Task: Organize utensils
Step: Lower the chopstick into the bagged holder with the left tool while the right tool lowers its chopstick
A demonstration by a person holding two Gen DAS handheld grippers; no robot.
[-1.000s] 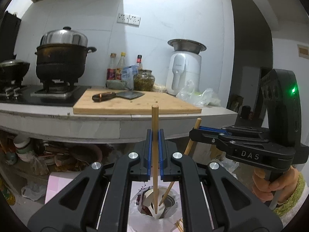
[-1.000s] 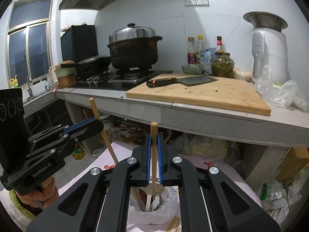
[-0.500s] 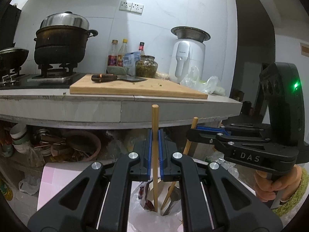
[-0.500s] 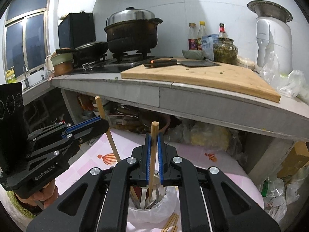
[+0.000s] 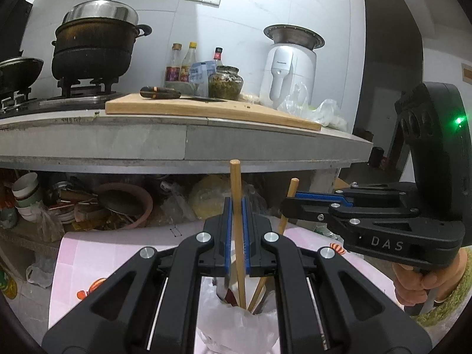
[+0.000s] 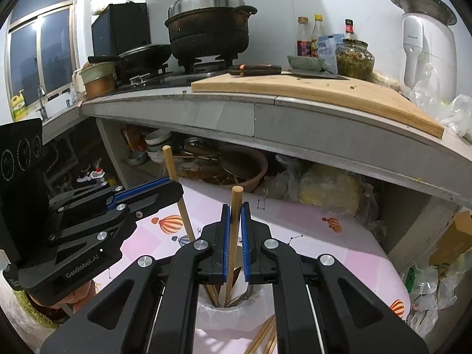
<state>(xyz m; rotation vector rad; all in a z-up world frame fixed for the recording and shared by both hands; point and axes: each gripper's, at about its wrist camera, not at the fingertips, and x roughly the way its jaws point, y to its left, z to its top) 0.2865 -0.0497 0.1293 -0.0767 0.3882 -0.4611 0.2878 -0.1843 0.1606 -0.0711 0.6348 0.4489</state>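
From the left wrist, the left gripper (image 5: 237,233) has its blue-padded fingers (image 5: 226,233) clamped on a pale wooden chopstick (image 5: 236,183) that stands almost upright, its lower end down inside a white bag-lined utensil holder (image 5: 236,321) on the pink patterned counter (image 5: 97,253). To the right, the right gripper (image 5: 292,203), held by a hand (image 5: 413,283) in a green knitted sleeve, is clamped on a second wooden chopstick (image 5: 290,185) that slants down into the same holder. Behind, a long wooden cutting board (image 5: 206,109) with a dark-handled cleaver (image 5: 160,92) lies on the grey kitchen worktop (image 5: 118,144)

From the right wrist, the right gripper (image 6: 235,230) has its fingers clamped on its chopstick (image 6: 236,197), the lower end inside the holder (image 6: 224,315). At left, the left gripper (image 6: 174,188) grips the other chopstick (image 6: 172,168), which leans towards the holder. Loose wooden chopsticks (image 6: 264,337) lie on the counter (image 6: 324,244) just beside the holder's base. A large black lidded pot (image 6: 208,34) sits on the stove above
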